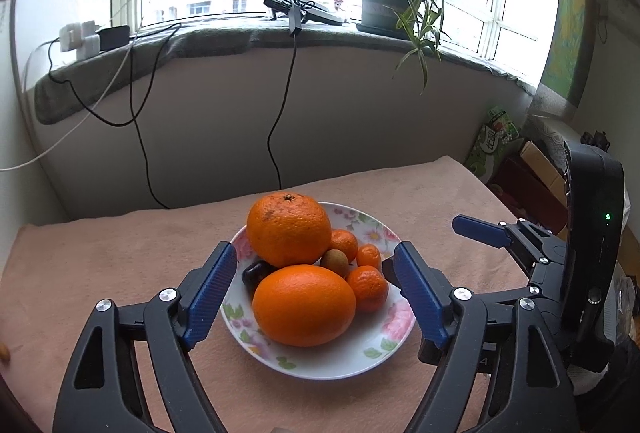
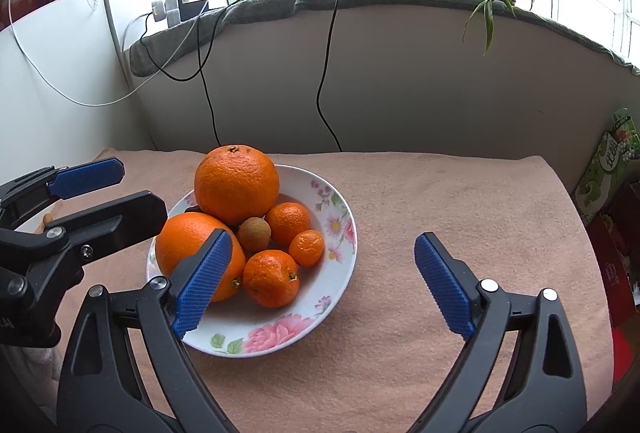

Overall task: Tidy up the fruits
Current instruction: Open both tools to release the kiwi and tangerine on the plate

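Note:
A floral white bowl point(image 1: 352, 353) point(image 2: 280, 329) sits on a pink-covered table. It holds two large oranges point(image 1: 288, 229) point(image 2: 236, 183), three small mandarins point(image 1: 368, 287) point(image 2: 272, 277), a small brown fruit point(image 1: 334, 262) point(image 2: 254, 233) and a dark fruit point(image 1: 256, 273). My left gripper point(image 1: 316, 293) is open and empty, its fingers astride the near large orange point(image 1: 304, 305). My right gripper point(image 2: 324, 285) is open and empty, over the bowl's right side. It shows at the right of the left wrist view point(image 1: 516, 241).
The pink cloth point(image 2: 460, 217) covers the table. Behind it a low wall carries a sill with chargers point(image 1: 80, 37), hanging cables point(image 1: 280, 113) and a potted plant point(image 1: 396, 9). Boxes and a green bag point(image 1: 496, 141) stand beyond the table's right edge.

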A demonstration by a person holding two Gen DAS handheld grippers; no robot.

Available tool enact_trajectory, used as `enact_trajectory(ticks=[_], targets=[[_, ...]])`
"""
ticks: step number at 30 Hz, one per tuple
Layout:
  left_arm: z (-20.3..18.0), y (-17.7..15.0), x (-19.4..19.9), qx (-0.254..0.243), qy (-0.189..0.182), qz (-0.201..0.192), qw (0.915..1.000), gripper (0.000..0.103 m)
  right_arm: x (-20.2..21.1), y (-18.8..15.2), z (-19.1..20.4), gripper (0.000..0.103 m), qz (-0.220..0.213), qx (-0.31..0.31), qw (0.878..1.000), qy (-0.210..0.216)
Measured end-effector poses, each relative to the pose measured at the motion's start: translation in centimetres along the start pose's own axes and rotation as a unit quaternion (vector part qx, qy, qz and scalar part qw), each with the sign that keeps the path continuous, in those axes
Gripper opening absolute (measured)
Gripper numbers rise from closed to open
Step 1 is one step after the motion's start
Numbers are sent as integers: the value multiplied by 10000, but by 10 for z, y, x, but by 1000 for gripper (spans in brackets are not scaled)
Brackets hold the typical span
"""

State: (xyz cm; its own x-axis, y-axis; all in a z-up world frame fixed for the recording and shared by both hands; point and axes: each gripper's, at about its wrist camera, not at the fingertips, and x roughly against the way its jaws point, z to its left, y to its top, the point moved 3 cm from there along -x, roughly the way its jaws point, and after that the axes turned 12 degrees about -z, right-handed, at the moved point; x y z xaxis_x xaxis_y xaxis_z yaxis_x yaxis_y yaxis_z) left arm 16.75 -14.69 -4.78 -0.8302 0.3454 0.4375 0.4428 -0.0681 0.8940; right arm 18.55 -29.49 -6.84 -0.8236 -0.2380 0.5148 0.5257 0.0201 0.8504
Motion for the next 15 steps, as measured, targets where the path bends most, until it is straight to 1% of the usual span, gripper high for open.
enact_trajectory(ticks=[3, 5, 15], targets=[[1, 1, 6, 10, 24, -49, 10000, 81, 3, -2, 8, 101, -14, 246, 9996, -156], [3, 2, 11, 8, 53, -100, 9999, 81, 5, -1, 13, 101, -64, 363, 9991, -228], [20, 5, 44, 91, 243, -349, 9991, 81, 19, 6, 27, 101, -145, 246, 9996, -30]])
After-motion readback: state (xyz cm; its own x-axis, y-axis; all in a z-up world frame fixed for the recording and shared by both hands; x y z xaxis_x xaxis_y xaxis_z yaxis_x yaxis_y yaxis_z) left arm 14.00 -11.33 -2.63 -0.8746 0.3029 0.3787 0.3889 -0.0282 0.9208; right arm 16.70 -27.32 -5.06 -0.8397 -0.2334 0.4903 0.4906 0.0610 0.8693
